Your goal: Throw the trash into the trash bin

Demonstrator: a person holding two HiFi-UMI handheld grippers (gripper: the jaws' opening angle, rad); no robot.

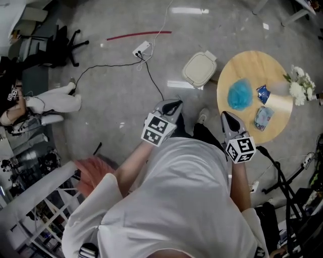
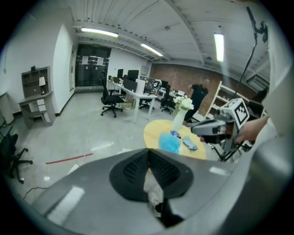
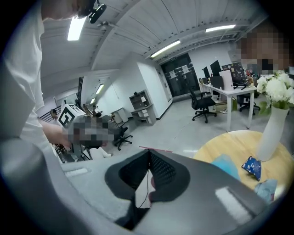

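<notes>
Left claw (image 1: 172, 106) and right claw (image 1: 228, 117) are both pressed together, with nothing in them. Trash (image 1: 239, 94) lies on the table (image 1: 252, 65), near the bin (image 1: 199, 69).

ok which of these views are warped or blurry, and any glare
Head view: sharp, slight bending at edges, a light's glare on the floor. Left gripper view: strong fisheye, dark corners, ceiling light blown out, near jaws soft. Right gripper view: same fisheye, jaws soft, round table clearer.

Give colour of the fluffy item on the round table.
Fluffy item: bright blue, clearest in head view.
</notes>
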